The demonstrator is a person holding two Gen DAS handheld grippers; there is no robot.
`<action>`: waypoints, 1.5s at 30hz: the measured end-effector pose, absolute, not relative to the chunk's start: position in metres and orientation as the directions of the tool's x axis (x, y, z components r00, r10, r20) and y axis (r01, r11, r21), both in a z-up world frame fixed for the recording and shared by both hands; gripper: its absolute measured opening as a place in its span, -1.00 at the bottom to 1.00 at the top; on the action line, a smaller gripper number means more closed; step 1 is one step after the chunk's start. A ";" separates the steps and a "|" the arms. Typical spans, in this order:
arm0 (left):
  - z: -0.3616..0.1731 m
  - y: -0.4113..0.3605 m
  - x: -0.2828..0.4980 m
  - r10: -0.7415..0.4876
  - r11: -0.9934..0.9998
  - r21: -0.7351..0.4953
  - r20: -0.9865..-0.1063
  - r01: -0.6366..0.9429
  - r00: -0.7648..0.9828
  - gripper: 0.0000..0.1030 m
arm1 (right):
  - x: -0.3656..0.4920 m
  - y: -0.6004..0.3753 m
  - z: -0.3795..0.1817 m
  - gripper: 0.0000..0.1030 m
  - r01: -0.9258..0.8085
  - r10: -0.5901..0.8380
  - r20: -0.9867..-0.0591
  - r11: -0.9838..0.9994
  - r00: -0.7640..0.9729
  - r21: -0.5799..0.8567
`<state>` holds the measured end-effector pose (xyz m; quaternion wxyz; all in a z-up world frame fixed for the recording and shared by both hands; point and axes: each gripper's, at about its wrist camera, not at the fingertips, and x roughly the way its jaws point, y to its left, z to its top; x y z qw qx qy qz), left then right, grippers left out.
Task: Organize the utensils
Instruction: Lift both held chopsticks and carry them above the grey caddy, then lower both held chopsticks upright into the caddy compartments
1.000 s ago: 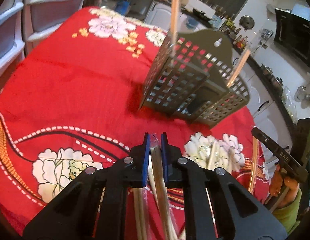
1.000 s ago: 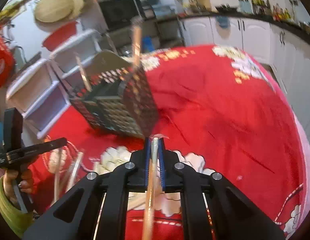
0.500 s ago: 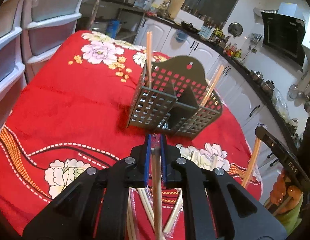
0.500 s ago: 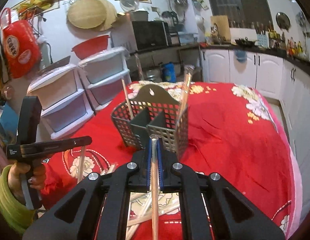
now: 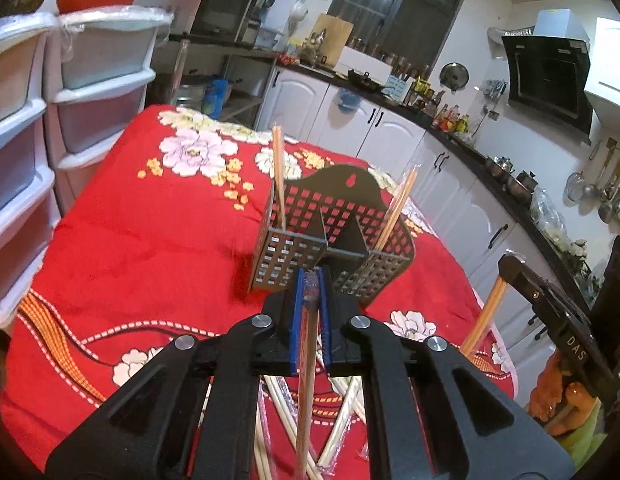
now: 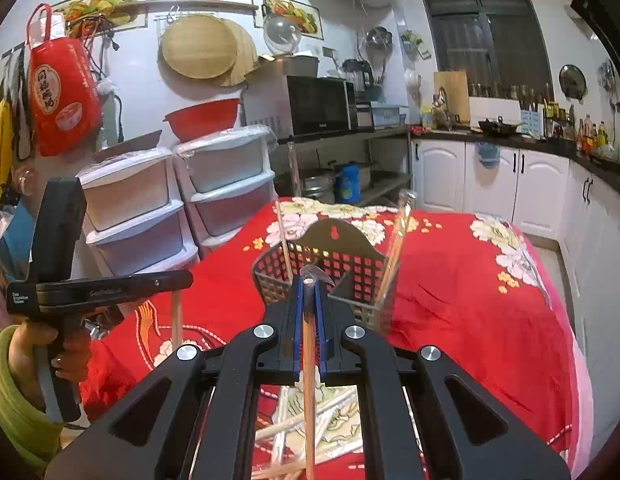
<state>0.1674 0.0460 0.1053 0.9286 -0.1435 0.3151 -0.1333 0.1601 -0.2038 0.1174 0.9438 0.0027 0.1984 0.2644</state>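
Observation:
A dark perforated utensil caddy (image 5: 334,236) with compartments stands on the red flowered tablecloth (image 5: 150,240); it also shows in the right wrist view (image 6: 330,256). One chopstick (image 5: 279,176) stands in its left compartment and another (image 5: 396,208) in its right. My left gripper (image 5: 310,280) is shut on a wrapped chopstick (image 5: 306,380), held upright just in front of the caddy. My right gripper (image 6: 309,284) is shut on a chopstick (image 6: 309,380), also upright before the caddy. Several loose wrapped chopsticks (image 5: 342,420) lie on the cloth below both grippers.
White plastic drawer units (image 5: 50,120) stand left of the table. White kitchen cabinets (image 5: 350,120) and a counter run behind and to the right. The other handheld gripper shows at each view's edge (image 6: 90,284).
Both grippers have risen and tilted up with their chopsticks, so the caddy now sits lower and farther in view and the kitchen behind is visible.

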 end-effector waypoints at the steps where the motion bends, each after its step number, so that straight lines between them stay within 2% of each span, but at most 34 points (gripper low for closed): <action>1: 0.108 0.047 0.167 -0.340 0.922 -0.352 -0.543 0.159 0.768 -0.95 | 0.159 -0.202 0.120 -0.89 -0.501 0.504 -0.364 0.858 0.783 0.111; 28: 0.173 0.037 0.174 -0.347 0.921 -0.322 -0.421 0.220 0.838 -0.95 | 0.171 -0.177 0.156 -0.89 -0.559 0.572 -0.253 0.819 0.780 0.125; 45: 0.200 0.011 0.214 -0.370 0.913 -0.312 -0.372 0.261 0.851 -0.95 | 0.206 -0.178 0.193 -0.89 -0.578 0.595 -0.174 0.804 0.785 0.139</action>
